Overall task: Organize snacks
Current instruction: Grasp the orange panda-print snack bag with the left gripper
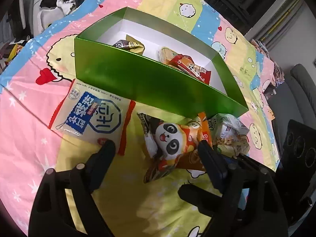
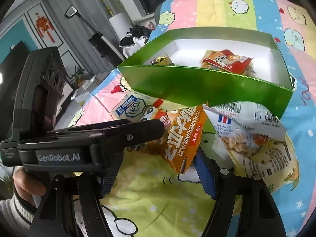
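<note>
You've got the box (image 1: 158,85) sitting on the bedspread (image 1: 25,142) at twelve o'clock, with a few packets inside: one (image 1: 129,45) toward its left, a pile (image 1: 187,64) toward its right. Just before the box's near wall lie the loose packets. At eleven o'clock is the flat packet (image 1: 88,116), at one o'clock the panda packet (image 1: 169,140), and beyond that, at two o'clock, the seed packet (image 2: 183,136) and peanut packet (image 2: 256,138) overlapping.

Green box (image 1: 150,83), orange packet (image 2: 183,136), pastel cartoon-patterned sheet (image 1: 29,138).
</note>
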Demonstrator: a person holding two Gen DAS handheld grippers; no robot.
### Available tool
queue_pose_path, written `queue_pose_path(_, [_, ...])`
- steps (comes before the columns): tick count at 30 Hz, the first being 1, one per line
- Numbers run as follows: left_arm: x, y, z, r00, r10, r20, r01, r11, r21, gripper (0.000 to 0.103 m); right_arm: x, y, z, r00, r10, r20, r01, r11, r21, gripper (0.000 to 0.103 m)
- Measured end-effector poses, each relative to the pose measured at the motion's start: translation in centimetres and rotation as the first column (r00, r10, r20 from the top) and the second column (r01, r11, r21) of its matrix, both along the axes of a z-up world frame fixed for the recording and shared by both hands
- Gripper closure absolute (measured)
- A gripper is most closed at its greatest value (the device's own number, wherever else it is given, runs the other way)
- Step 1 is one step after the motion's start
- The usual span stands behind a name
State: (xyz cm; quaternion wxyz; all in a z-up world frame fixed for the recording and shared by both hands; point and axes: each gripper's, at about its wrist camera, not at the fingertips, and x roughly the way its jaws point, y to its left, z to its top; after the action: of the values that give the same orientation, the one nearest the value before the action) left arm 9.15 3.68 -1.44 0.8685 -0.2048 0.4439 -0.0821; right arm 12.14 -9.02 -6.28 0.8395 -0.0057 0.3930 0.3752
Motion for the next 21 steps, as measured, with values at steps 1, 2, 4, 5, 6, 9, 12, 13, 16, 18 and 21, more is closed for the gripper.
queue_pose_path(1, [0.0,0.0,0.0,1.000,-0.002,0.000,0.002,1.000,0.000,0.022,0.1,-0.2,0.0,1.000,-0.009,-0.003,0.009,1.000,0.005,0.033])
queue_pose_path(2, [0.0,0.0,0.0,1.000,-0.006,0.003,0.007,1.000,-0.005,0.026,0.2,-0.2,0.0,1.000,-0.017,-0.006,0.017,1.000,0.009,0.034])
queue_pose_path(4, [0.1,-0.2,-0.2,1.000,-0.027,0.001,0.027,0.999,-0.020,0.031,0.5,-0.6,0.1,0.999,-0.032,-0.019,0.033,0.999,0.024,0.038])
queue_pose_path(5, [0.1,-0.4,-0.3,0.999,-0.032,0.000,0.032,0.999,-0.016,0.032,0.6,-0.7,0.0,0.999,-0.037,-0.024,0.038,0.999,0.017,0.039])
queue_pose_path(6, [0.2,-0.5,-0.4,0.999,-0.038,-0.001,0.038,0.999,-0.012,0.034,0.5,-0.8,-0.1,0.999,-0.039,-0.022,0.039,0.999,0.009,0.042])
queue_pose_path(9, [0.3,-0.7,-0.7,0.999,-0.052,-0.009,0.052,0.998,-0.022,0.048,0.4,-0.3,-0.2,0.999,-0.040,-0.005,0.040,0.999,-0.028,0.053])
queue_pose_path(12, [0.2,-0.7,-0.6,0.999,-0.052,-0.004,0.052,0.998,-0.028,0.050,0.3,-0.4,-0.1,0.999,-0.033,-0.009,0.033,0.999,-0.027,0.057])
queue_pose_path(13, [0.1,-0.6,-0.6,0.999,-0.053,-0.004,0.053,0.998,-0.029,0.052,0.3,-0.5,-0.1,0.999,-0.037,-0.008,0.037,0.999,-0.033,0.057])
queue_pose_path(16, [0.3,0.1,-0.9,0.999,-0.043,-0.021,0.041,0.997,-0.066,0.050,0.4,-1.7,0.3,0.998,-0.068,-0.009,0.068,0.998,-0.017,0.057])
queue_pose_path(18, [0.3,0.8,-1.1,0.999,-0.032,-0.031,0.028,0.994,-0.105,0.050,0.7,-2.5,0.6,0.996,-0.085,-0.026,0.086,0.996,0.030,0.057])
queue_pose_path(21, [-0.1,0.9,-0.9,0.999,-0.036,-0.024,0.034,0.996,-0.088,0.050,1.0,-3.0,0.9,0.995,-0.095,-0.034,0.098,0.992,0.079,0.057])
